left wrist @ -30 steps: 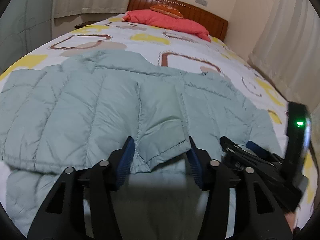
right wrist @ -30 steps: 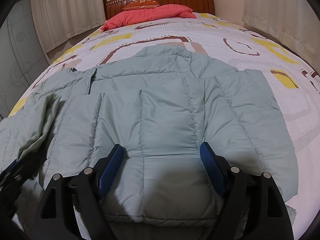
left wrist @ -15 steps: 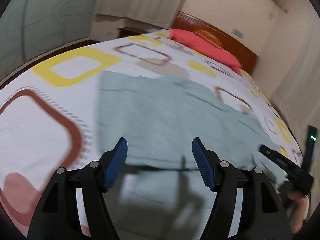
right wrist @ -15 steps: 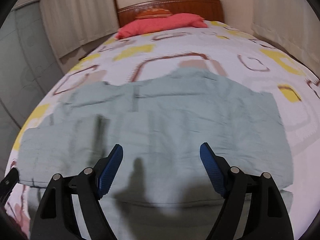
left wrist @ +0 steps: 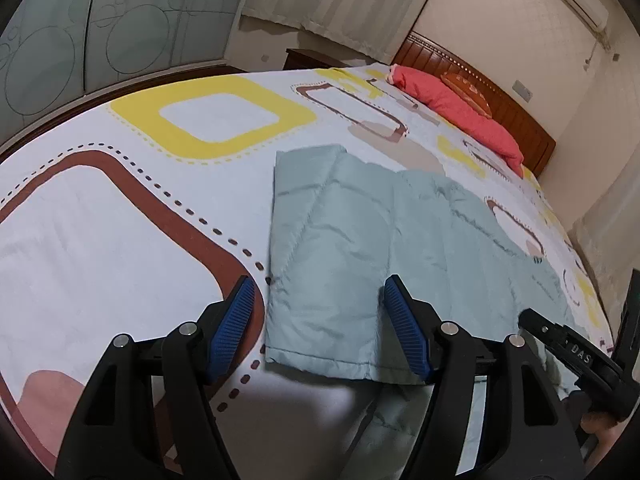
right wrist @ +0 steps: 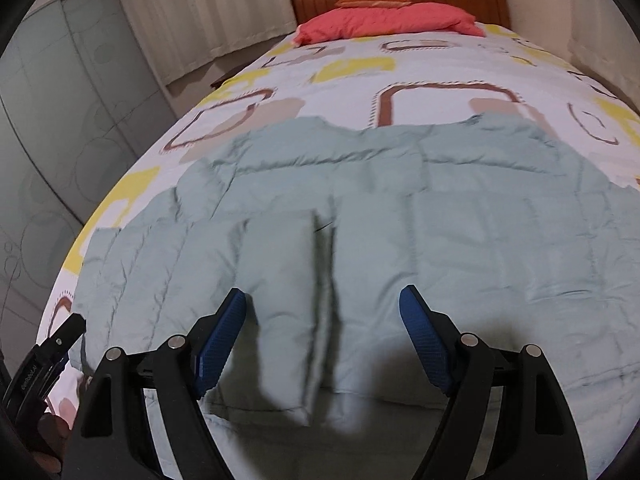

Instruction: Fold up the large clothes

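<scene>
Best to lower both spread, empty sets of jaws, left gripper [left wrist: 318, 322] over the near left corner and right gripper [right wrist: 322, 334], just narrowed, mid-hem, onto the puffy jacket [right wrist: 400, 232] flat on the bed [left wrist: 120, 216], pinching every layer.

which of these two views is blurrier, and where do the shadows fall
Right wrist view is softer: the puffer jacket and bedspread pattern smear with motion, while the right claw stays crisp. Left wrist view is sharper, jacket seams clear. In both, dark shadow pools under the claws at the near edge; fisheye bends the bed.
</scene>
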`<state>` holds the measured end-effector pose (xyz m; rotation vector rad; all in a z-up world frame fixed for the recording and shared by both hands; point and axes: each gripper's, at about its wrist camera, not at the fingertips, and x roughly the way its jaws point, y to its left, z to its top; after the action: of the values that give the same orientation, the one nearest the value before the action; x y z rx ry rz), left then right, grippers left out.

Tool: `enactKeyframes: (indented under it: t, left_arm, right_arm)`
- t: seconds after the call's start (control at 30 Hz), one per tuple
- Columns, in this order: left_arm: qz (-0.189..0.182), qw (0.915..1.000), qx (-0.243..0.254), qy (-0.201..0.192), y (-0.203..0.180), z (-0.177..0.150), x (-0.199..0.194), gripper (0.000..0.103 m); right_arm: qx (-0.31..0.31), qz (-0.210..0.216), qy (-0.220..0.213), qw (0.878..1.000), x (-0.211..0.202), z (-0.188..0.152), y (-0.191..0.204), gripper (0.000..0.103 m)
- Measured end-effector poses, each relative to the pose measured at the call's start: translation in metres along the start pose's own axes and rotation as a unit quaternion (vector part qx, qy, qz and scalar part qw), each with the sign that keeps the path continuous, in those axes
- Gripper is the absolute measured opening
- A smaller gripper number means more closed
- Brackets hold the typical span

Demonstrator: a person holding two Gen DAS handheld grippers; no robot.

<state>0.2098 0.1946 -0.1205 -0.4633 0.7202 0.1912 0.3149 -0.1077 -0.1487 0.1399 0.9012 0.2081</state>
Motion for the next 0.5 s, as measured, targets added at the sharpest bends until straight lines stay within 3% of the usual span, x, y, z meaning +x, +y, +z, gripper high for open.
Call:
enactKeyframes:
  t: [0.03,0.07,0.17,0.3,0.5]
  left_arm:
    - [-0.001,1.0000,0.001,0.003,-0.001,-0.002,0.002,0.068]
    - [-0.002,1.0000,0.001,0.005,-0.001,-0.003,0.003,0.068]
    - [-0.005,1.0000,-0.003,0.003,0.000,-0.005,0.001,0.068]
    - [-0.008,0.9998,0.002,-0.017,-0.002,0.001,-0.012,0.069]
    - [-0.020,0.9991,0.001,-0.038,-0.007,0.011,-0.026,0.073]
  right_arm:
    - [-0.002,0.002,0.004,1.000,0.002,-0.001,0.002,0.054]
    - [-0.003,0.015,0.016,1.000,0.006,-0.003,0.005,0.034]
    - [-0.007,0.030,0.017,0.999,0.004,-0.005,0.011,0.013]
    - [-0.005,0.034,-0.018,0.999,-0.019,0.002,0.007,0.009]
    - [-0.008,-0.023,-0.082,0.996,-0.063,0.015,-0.035,0.009]
